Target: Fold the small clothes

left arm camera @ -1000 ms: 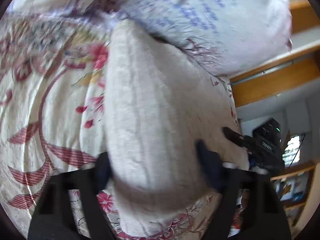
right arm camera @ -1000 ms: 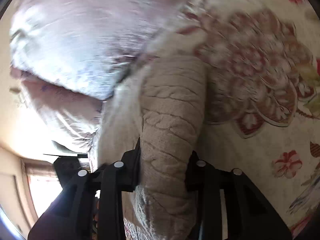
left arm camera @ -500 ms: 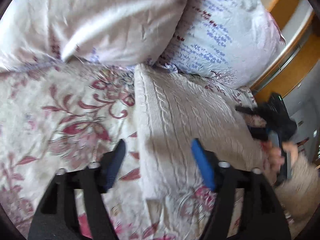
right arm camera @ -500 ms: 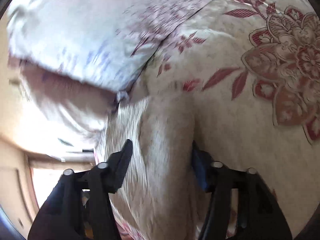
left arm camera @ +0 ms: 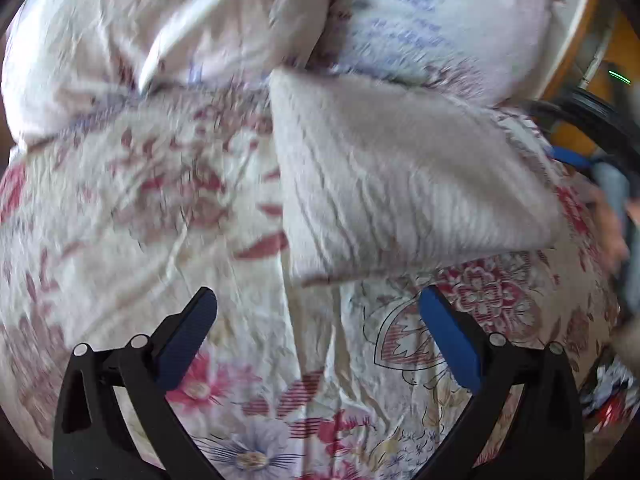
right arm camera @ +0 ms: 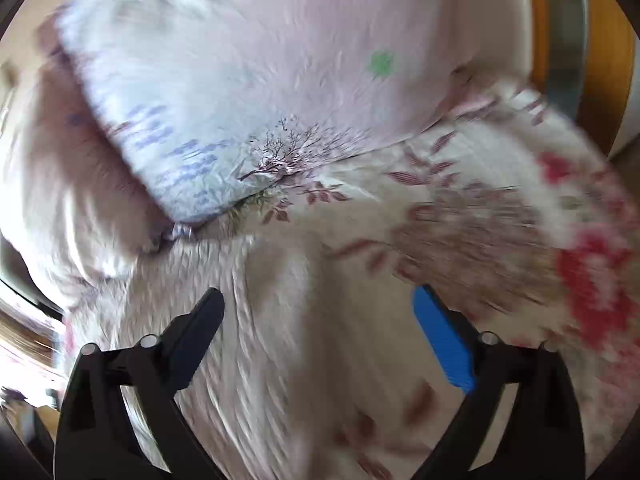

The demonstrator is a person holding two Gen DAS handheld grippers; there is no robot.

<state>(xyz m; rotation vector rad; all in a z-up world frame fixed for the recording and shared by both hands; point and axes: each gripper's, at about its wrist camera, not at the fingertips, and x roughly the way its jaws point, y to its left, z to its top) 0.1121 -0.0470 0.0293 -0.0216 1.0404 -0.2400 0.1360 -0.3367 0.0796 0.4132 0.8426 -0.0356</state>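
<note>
A cream cable-knit garment [left arm camera: 400, 176] lies folded flat on the floral bedspread [left arm camera: 160, 220], its far edge against the pillows. My left gripper [left arm camera: 320, 320] is open and empty, just short of the garment's near edge. My right gripper [right arm camera: 316, 320] is open and empty above the garment's right edge, which shows blurred in the right wrist view [right arm camera: 248, 340]. The right gripper also shows at the far right of the left wrist view [left arm camera: 600, 168], held by a hand.
Two pale pillows [left arm camera: 200, 32] [left arm camera: 432, 28] lie against the garment's far side. A wooden bed frame [right arm camera: 600, 60] stands at the right. Bedspread stretches to the left and toward me.
Both grippers have let go of the garment and opened. The garment has dropped flat onto the bed. Both grippers have pulled back from it.
</note>
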